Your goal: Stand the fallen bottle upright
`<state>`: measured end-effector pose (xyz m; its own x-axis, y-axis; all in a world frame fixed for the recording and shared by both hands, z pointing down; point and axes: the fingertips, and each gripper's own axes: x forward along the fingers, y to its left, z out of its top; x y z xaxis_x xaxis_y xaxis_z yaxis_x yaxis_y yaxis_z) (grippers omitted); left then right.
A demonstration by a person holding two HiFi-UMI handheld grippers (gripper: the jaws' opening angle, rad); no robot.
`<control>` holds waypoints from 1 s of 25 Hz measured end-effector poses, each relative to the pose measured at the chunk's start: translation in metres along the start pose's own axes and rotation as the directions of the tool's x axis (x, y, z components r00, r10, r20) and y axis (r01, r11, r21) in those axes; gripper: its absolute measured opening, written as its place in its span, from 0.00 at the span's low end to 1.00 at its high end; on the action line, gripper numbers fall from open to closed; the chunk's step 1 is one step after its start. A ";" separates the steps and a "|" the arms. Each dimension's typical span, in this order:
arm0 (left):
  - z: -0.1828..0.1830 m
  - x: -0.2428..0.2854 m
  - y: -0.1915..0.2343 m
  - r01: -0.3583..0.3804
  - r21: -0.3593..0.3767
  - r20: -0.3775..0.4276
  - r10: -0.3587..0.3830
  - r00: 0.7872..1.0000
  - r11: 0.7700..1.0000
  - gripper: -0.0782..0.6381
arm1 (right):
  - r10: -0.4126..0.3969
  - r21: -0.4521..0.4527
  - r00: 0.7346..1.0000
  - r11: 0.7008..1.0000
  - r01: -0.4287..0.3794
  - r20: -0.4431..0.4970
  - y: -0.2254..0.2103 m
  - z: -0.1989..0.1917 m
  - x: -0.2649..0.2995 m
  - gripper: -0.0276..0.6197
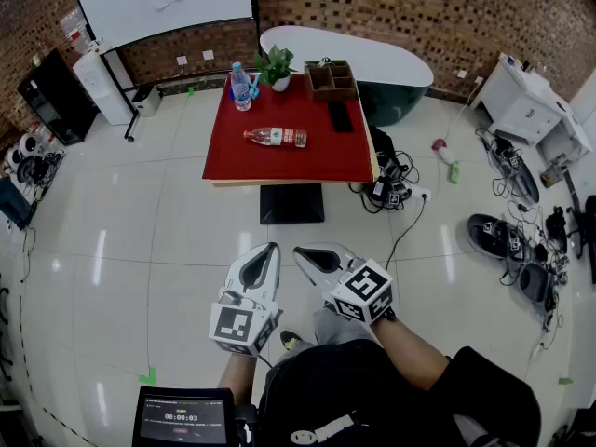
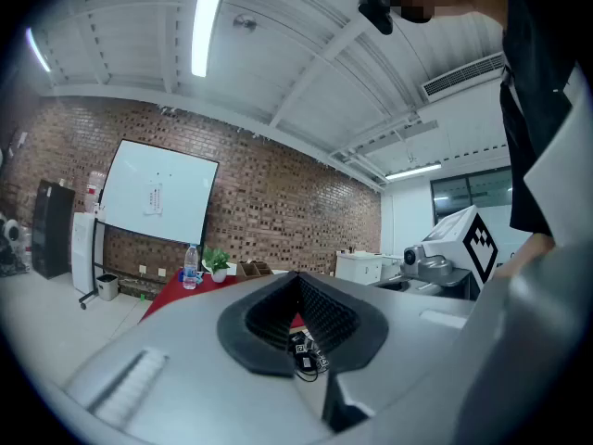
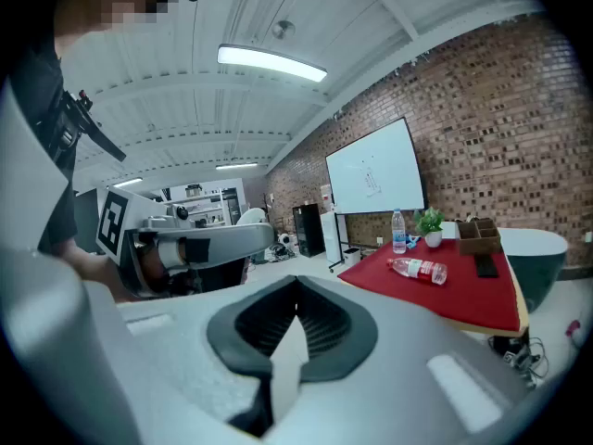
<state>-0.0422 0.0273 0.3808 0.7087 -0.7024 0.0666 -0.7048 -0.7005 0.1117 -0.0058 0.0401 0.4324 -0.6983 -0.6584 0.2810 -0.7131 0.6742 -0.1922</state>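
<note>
Person: stands well back from the red table (image 1: 289,161) and faces it, with one tool in each hand.
Small screen (image 1: 182,417): down by the person's body, the thing farthest from the red table.
Left gripper (image 1: 271,248): points at the red table but is a long way short of it. Its two jaws are pressed together with nothing between them.
Right gripper (image 1: 300,250): just beside the left gripper and just as far from the red table. Its jaws are squeezed together too, and it holds nothing.
Floor (image 1: 186,222): shiny pale tiles between the grippers and the red table.
Cables (image 1: 386,189): a black tangle on the floor by the right side of the red table.
Fallen bottle (image 1: 276,137): a clear bottle with a red label. It lies on its side near the middle of the red table, a little to the left, and no tool touches it.
Black flat thing (image 1: 340,116): lies on the red table, to the right of the fallen bottle and apart from it.
Standing bottle (image 1: 241,87): upright at the far left corner of the red table.
Plant (image 1: 277,66): small and green in a white pot, at the far edge of the red table, close to the standing bottle.
Wooden box (image 1: 331,78): at the far edge of the red table, to the right of the plant.
Whiteboard (image 1: 160,3): past the red table on the left, in front of the brick wall (image 1: 419,7).
White counter (image 1: 372,59): past the red table on the right.
</note>
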 end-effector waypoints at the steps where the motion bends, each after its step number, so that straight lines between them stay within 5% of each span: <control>1: 0.000 0.004 0.004 -0.010 -0.004 -0.005 0.010 1.000 1.000 0.12 | -0.007 -0.003 1.000 1.000 0.007 0.000 -0.006 0.000 0.003 0.05; 9: -0.001 0.054 0.043 -0.047 0.024 -0.045 0.048 0.998 0.999 0.12 | -0.038 -0.008 0.999 0.999 0.038 0.029 -0.084 0.016 0.046 0.05; 17: 0.007 0.179 0.088 -0.073 0.044 -0.070 0.076 0.995 0.996 0.12 | 0.005 -0.032 0.999 0.999 -0.004 0.032 -0.215 0.052 0.086 0.05; 25: 0.003 0.253 0.126 -0.111 0.065 -0.096 0.117 0.989 0.992 0.12 | 0.071 -0.066 0.995 0.995 -0.076 -0.077 -0.300 0.058 0.127 0.05</control>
<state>0.0477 -0.2389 0.4091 0.6214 -0.7639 0.1742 -0.7794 -0.6253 0.0385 0.1161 -0.2650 0.4716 -0.7401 -0.5815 0.3378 -0.6524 0.7427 -0.1509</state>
